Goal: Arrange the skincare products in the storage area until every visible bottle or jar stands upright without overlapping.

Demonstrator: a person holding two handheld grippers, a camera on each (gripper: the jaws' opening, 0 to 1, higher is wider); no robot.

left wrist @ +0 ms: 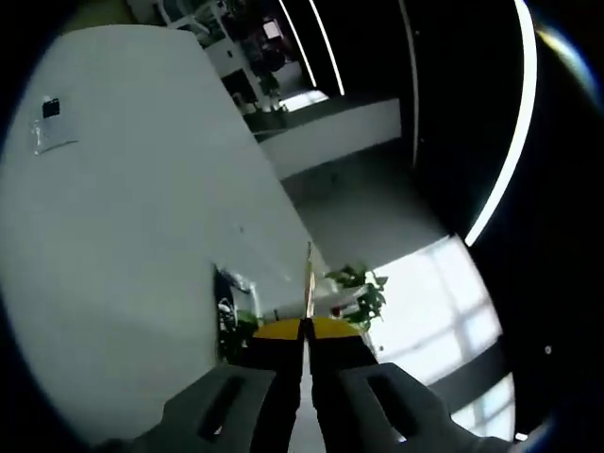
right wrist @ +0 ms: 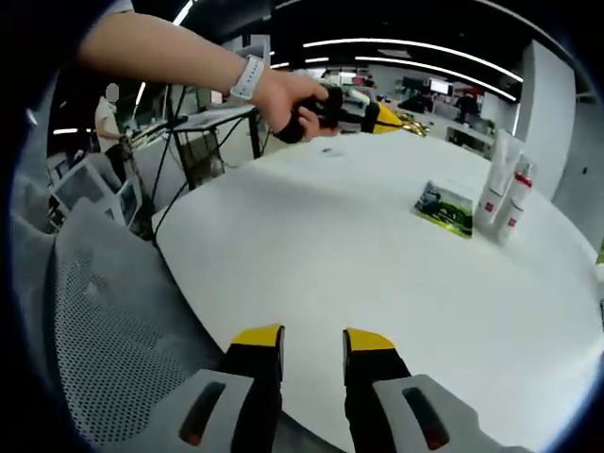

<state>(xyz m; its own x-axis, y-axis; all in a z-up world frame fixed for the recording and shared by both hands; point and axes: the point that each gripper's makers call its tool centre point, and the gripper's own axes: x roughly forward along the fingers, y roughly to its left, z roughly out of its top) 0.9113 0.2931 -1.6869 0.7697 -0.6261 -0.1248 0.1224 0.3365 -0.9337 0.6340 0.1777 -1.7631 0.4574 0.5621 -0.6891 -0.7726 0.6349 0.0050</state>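
In the right gripper view the right gripper (right wrist: 313, 351) sits at the near edge of the round white table (right wrist: 311, 283), its two yellow-tipped jaws parted with bare tabletop showing between them, holding nothing; just off that near edge, to the left, stands a grey mesh chair (right wrist: 104, 330); further across the table, towards its right side, a small green-printed box (right wrist: 444, 208) lies flat; just beyond the box two white tubes (right wrist: 502, 193) with red labels stand upright, side by side and close together, whether touching I cannot tell; nothing lies between the gripper and these things; at the far edge of the table a person's hand (right wrist: 288, 102), with a white watch on the wrist, holds the left gripper (right wrist: 377, 117), whose yellow tips point right, above the tabletop; beyond the table are desks, cables and ceiling light strips of an open office.

In the left gripper view the left gripper (left wrist: 306, 335) has its jaws pressed together with no gap and nothing seen between them; the view is rolled, with the white table (left wrist: 123, 236) filling the left part; a small clear packet (left wrist: 52, 123) lies on it far off; past the table's edge stand two green plants (left wrist: 363, 293), a white partition and dark ceiling with light strips.
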